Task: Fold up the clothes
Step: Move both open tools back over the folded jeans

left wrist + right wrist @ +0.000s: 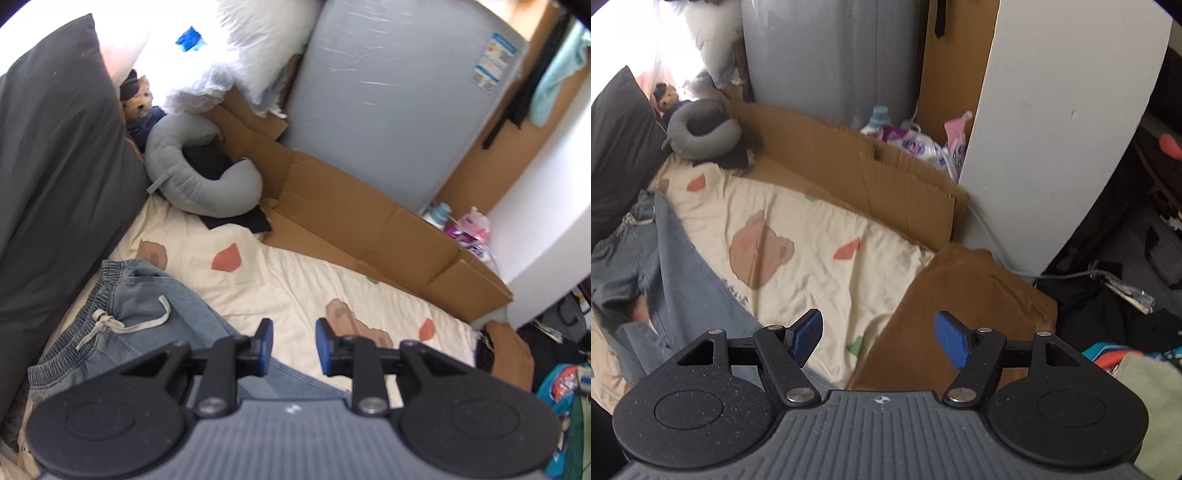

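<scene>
Blue denim trousers point(147, 314) with an elastic waistband and a pale drawstring point(110, 323) lie on the cream bear-print bedsheet point(295, 280). In the right wrist view the same trousers point(665, 258) stretch along the left side of the bed. My left gripper point(293, 345) hovers over the trouser leg's edge, open by a narrow gap with nothing between its blue pads. My right gripper point(879, 339) stands wide open above the sheet, empty, between the trouser leg and a brown garment point(960, 295) at the bed's right end.
A dark grey pillow point(55, 166) lies at the left. A grey neck pillow point(199, 166) and a teddy bear point(138, 103) sit at the far end. Flattened cardboard point(369, 229) lines the far edge. A white wall panel point(1052, 129) and floor clutter point(1126, 277) are at the right.
</scene>
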Tool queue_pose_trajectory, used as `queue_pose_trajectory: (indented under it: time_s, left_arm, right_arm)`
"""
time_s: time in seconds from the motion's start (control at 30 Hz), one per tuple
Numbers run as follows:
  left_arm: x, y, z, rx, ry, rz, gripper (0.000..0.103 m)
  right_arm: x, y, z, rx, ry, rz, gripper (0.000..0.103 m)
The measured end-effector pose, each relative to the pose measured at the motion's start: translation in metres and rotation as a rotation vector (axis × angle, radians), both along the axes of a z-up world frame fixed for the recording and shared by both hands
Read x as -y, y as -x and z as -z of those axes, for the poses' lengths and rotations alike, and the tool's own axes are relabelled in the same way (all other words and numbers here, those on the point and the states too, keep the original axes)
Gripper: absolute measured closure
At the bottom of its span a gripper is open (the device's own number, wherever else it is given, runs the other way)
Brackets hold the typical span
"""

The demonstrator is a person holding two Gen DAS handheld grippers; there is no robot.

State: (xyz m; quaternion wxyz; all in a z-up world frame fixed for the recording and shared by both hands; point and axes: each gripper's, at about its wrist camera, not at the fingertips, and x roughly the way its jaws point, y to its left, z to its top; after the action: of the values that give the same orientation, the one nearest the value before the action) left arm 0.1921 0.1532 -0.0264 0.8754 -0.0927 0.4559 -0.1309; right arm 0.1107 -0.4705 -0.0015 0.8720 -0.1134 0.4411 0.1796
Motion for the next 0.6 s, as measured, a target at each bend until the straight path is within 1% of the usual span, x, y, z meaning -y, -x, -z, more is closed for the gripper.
queue_pose_trajectory:
  time_s: [0.13,0.37,0.47,0.6]
  left_arm:
    - [-0.002,-0.021,0.018,-0.019,-0.013,-0.045,0.076]
    - [-0.005,-0.055,0.056,-0.041,-0.039,-0.103,0.076]
    - [-0.008,-0.073,0.074,-0.047,-0.049,-0.140,0.076]
    - [-0.020,-0.098,0.095,-0.045,-0.060,-0.199,0.076]
  right_arm:
    - [-0.003,0.002,0.036,-0.026,-0.010,-0.020,0.030]
    - [-0.027,0.002,0.102,-0.060,-0.015,-0.101,0.030]
    - [-0.041,-0.002,0.134,-0.087,0.003,-0.143,0.031]
    - [-0.059,-0.008,0.175,-0.138,0.022,-0.187,0.034]
